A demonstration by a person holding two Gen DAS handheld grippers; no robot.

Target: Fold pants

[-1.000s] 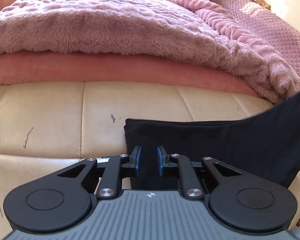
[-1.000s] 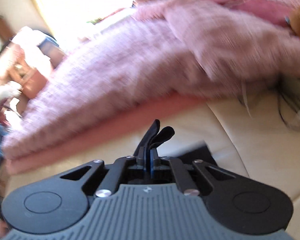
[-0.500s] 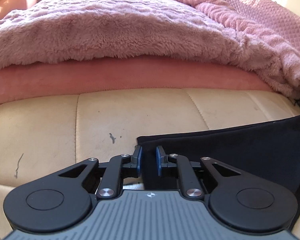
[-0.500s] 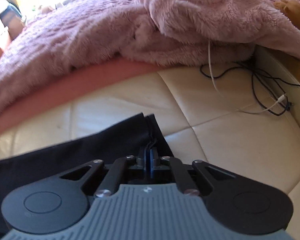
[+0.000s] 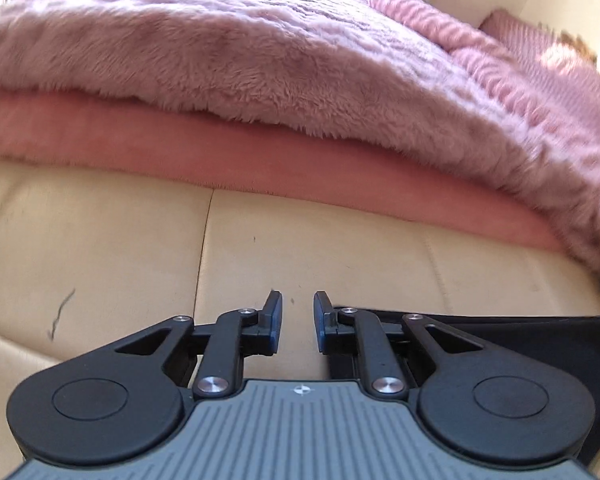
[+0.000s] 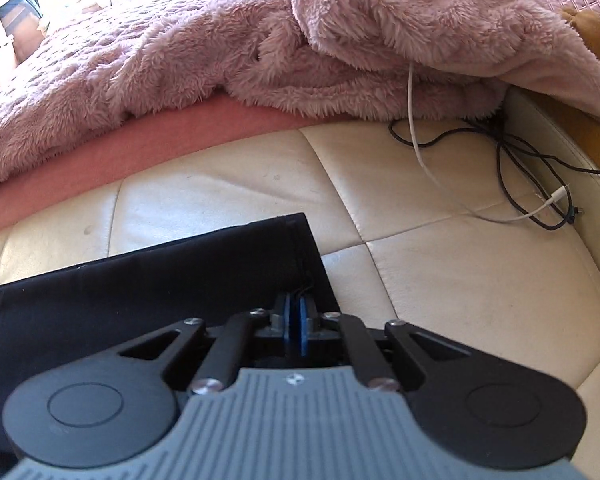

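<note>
Left wrist view: the left gripper [image 5: 296,322] hangs low over the cream leather cushion [image 5: 100,248], its blue-padded fingers [image 5: 274,320] spread apart with bare leather between them. The black pants [image 5: 500,324] lie flat just to its right, partly hidden behind the right finger linkage. Beyond, a fluffy pink blanket [image 5: 260,60] drapes over a salmon sheet [image 5: 180,152].

Right wrist view: the right gripper [image 6: 296,328] has its pads pressed together at the pants [image 6: 160,280], near their right hem; whether cloth sits between them, I cannot tell. The pants lie flat on the cushion [image 6: 460,280]. Black and white cables [image 6: 512,168] trail at the right.
</note>
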